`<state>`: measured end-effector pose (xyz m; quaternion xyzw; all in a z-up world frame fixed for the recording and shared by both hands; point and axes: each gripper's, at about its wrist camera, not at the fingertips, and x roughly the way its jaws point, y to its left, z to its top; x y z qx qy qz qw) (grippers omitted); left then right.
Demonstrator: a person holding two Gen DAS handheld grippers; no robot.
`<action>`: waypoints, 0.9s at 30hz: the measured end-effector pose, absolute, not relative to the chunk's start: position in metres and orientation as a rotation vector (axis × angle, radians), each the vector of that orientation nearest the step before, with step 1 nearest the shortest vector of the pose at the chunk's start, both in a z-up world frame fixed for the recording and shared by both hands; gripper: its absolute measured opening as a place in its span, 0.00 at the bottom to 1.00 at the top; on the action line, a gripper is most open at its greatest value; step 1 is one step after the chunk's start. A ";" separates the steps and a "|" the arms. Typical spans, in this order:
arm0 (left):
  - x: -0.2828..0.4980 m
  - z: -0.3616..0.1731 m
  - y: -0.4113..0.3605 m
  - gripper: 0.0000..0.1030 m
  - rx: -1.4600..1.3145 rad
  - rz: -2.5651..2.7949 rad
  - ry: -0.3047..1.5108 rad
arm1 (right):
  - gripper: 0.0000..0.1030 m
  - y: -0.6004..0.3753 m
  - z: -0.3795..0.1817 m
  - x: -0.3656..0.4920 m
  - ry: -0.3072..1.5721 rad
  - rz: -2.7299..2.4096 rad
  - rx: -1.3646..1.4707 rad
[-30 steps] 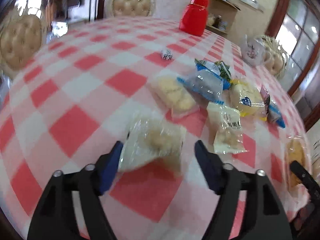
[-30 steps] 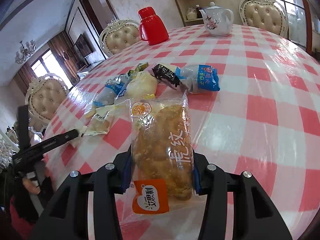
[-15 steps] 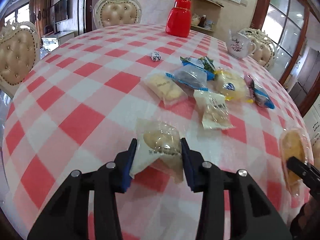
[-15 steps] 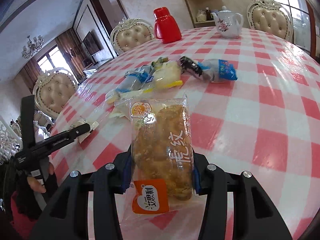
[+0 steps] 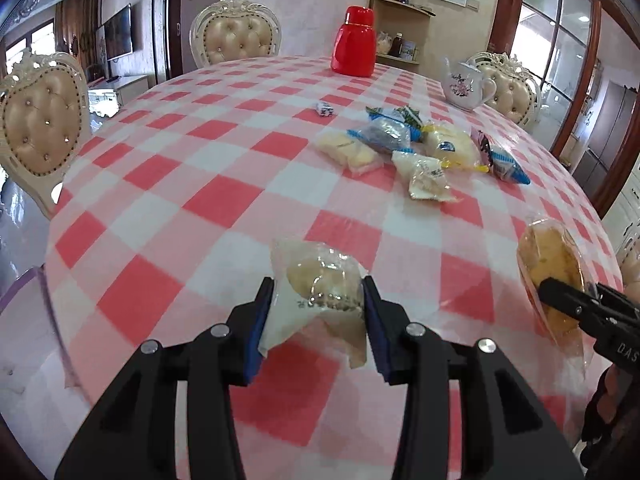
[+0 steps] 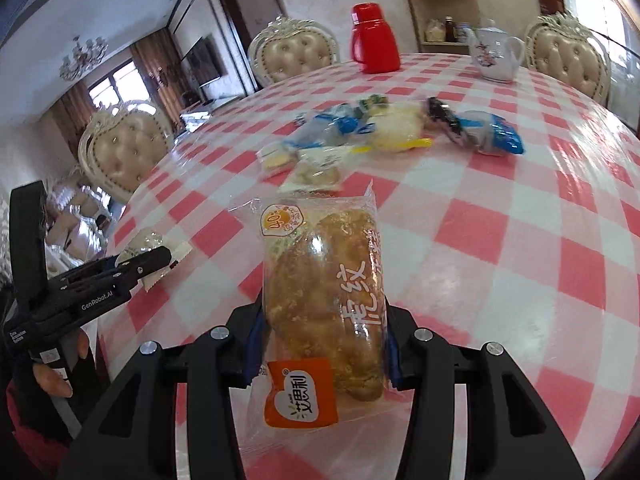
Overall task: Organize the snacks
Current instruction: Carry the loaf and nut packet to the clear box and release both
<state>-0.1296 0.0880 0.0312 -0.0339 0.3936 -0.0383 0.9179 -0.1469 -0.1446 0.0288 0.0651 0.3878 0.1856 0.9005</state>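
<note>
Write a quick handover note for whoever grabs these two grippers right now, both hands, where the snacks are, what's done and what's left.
Left gripper: shut on a small clear-wrapped pastry, held above the near part of the table.
Right gripper: shut on a long bread packet with an orange label, also held off the cloth.
Other snacks: a loose pile of about six packets lies mid-table, plus one small wrapped candy apart, toward the red flask.
Done: two snacks picked up.
Left: set both down wherever they are being sorted (no bin or tray in view), then work through the pile and candy.
</note>
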 end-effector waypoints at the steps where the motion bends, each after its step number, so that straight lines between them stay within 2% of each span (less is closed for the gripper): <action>1: -0.135 0.031 0.093 0.42 -0.068 -0.075 0.810 | 0.45 -0.139 0.029 -0.149 0.805 0.391 0.125; 21: -0.195 0.050 0.198 0.44 -0.083 0.081 0.767 | 0.45 0.003 0.039 -0.188 0.816 0.616 -0.092; 27: -0.201 0.047 0.227 0.44 -0.029 0.141 0.816 | 0.45 0.056 0.048 -0.207 0.795 0.711 -0.178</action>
